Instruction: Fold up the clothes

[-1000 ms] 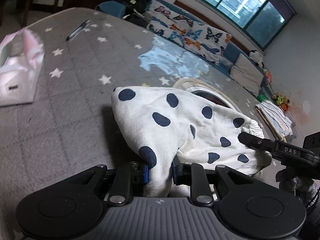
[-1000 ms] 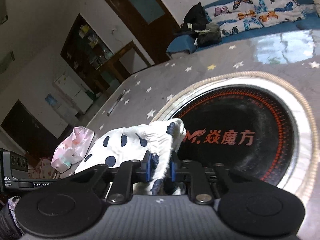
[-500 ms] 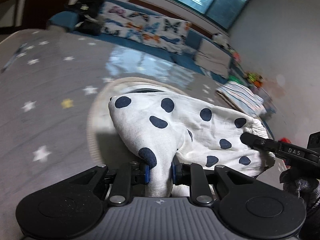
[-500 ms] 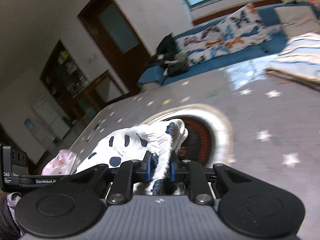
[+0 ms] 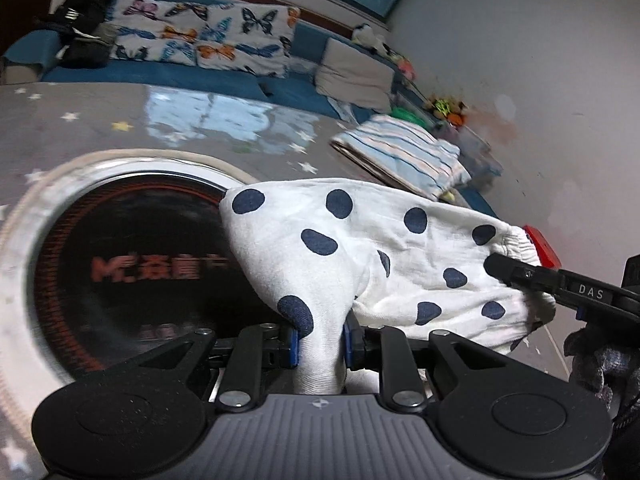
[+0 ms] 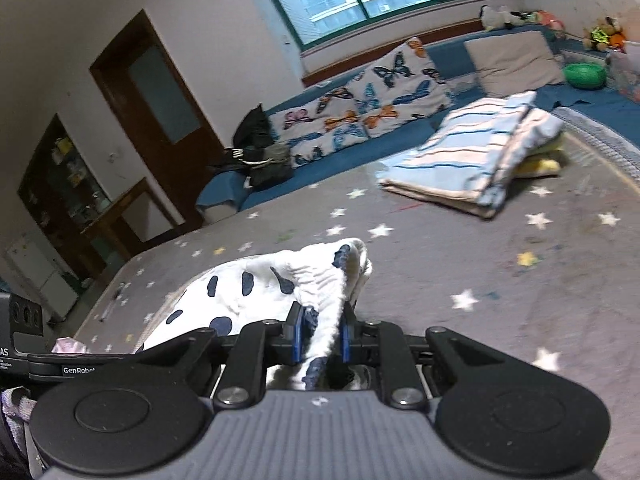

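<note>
Both claws, left claw (image 5: pixel 319 340) and right claw (image 6: pixel 319 338), are pinching the spotted pants (image 5: pixel 384 248) mid-air; thin bites could slip. Striped stack (image 6: pixel 476 160) at 1 o'clock might get clipped.

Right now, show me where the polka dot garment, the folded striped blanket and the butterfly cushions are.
polka dot garment (image 5: pixel 360 236): left wrist view, on its spotted white middle.
folded striped blanket (image 6: pixel 476 160): right wrist view, on the top striped face.
butterfly cushions (image 6: pixel 372 100): right wrist view, on the printed front of one cushion.
</note>
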The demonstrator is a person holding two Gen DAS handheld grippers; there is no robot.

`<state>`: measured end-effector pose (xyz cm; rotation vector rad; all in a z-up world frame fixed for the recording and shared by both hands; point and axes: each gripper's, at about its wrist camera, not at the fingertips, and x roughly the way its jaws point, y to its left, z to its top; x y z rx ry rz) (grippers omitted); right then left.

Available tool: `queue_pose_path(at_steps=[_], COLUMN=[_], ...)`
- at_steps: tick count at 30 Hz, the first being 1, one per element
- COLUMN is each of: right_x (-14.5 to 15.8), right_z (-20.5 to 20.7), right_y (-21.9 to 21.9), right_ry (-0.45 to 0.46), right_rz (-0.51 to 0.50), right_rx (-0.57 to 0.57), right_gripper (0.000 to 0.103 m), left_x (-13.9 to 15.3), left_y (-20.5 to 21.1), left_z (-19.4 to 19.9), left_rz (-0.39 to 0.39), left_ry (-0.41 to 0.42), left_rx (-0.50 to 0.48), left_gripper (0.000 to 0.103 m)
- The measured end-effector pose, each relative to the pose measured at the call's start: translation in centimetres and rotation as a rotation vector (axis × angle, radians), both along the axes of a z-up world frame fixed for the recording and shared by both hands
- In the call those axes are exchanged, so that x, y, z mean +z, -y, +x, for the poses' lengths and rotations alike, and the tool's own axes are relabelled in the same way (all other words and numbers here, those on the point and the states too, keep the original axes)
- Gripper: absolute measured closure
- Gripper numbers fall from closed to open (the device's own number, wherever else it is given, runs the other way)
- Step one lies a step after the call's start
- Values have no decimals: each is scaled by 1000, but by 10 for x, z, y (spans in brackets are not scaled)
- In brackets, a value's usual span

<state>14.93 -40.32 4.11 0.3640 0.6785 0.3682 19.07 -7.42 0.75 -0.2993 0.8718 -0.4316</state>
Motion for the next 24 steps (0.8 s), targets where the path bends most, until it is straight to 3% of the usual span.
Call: queue_pose_path(at_steps=[8,11,14,16,24], right_x=[-22,-34,-43,-47,-40], right_z=[-1,0,1,0,-26], right_y=[28,38,44,48,58], right_ry=[-47,-87,-117,-133,-112], right_rz=[6,9,8,12,-5], right_rx=[-57,-68,-79,-83,-102], right_gripper=[87,86,81,78,74], left_x=[-19,-23,-25,-22,-1], left_y=[28,33,30,27,24], left_z=[20,25,25,22,-4], left_rz=[31,57,88,115,197], left_ry=[-37,-36,-31,-11,144], left_rx=[-74,-86,-84,-84,-115], left_gripper=[80,75,58,49,49])
